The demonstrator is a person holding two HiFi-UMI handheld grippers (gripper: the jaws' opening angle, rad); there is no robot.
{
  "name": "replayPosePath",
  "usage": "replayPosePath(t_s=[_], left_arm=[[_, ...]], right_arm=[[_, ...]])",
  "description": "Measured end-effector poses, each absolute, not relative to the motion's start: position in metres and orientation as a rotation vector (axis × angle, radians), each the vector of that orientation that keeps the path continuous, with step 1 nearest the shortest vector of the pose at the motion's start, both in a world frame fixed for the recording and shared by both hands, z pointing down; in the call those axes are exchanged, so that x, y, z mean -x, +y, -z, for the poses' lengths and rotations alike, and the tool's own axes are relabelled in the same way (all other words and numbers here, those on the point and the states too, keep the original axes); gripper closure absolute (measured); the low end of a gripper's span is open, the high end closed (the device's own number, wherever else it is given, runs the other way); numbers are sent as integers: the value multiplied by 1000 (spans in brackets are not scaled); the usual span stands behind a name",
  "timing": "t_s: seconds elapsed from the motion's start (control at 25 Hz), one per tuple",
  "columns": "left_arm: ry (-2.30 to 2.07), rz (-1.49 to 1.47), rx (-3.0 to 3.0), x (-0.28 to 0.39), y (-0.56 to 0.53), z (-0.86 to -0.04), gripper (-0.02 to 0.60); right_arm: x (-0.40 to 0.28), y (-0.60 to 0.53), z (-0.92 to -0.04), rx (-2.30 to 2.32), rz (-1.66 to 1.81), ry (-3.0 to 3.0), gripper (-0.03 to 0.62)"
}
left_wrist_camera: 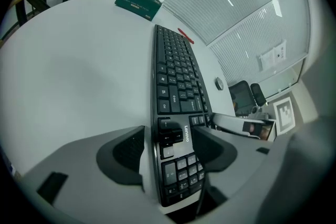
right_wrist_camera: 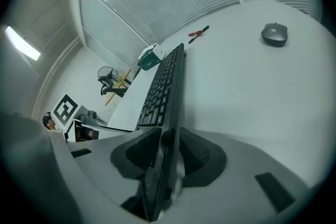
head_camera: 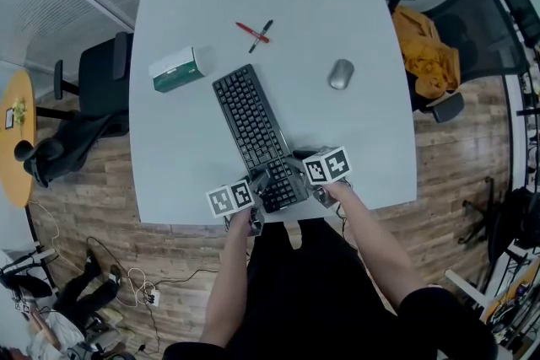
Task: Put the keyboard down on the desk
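A black keyboard (head_camera: 253, 131) lies slantwise on the white desk (head_camera: 354, 4), its near end by the front edge. Both grippers are at that near end. My left gripper (head_camera: 258, 181) stands open around the end of the keyboard (left_wrist_camera: 176, 76). The arrow keys and number pad lie between its dark pads (left_wrist_camera: 126, 149), and a pale strip shows beside the left pad. My right gripper (head_camera: 297, 173) comes from the right. In the right gripper view the keyboard (right_wrist_camera: 165, 92) shows edge-on, and that gripper (right_wrist_camera: 168, 152) is shut on it, a pad against each face.
A grey mouse (head_camera: 340, 73) sits right of the keyboard. A green and white box (head_camera: 177, 69) lies to its left, with a red pen and a black pen (head_camera: 256, 33) beyond. A black chair (head_camera: 93, 80) stands at the left, and a chair with an orange garment (head_camera: 429, 46) at the right.
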State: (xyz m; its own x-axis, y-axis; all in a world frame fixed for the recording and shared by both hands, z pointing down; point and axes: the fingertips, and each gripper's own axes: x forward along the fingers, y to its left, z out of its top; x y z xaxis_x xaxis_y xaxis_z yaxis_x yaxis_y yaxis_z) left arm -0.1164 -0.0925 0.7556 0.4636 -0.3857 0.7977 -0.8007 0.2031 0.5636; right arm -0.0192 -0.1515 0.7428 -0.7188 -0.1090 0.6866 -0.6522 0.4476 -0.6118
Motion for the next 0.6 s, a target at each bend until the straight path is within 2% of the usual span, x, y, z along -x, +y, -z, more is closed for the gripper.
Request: replayPosePath(t_s=[0.32,0.6], left_arm=[[-1161,-353,-1420,120,-95,-750,314],[-1240,-249,-1515,129,-118,-711,314]], right_arm=[[8,-156,-735,-664,-1221,-2159,461],[2,-173,-701,-696,-1144,-2257,464]])
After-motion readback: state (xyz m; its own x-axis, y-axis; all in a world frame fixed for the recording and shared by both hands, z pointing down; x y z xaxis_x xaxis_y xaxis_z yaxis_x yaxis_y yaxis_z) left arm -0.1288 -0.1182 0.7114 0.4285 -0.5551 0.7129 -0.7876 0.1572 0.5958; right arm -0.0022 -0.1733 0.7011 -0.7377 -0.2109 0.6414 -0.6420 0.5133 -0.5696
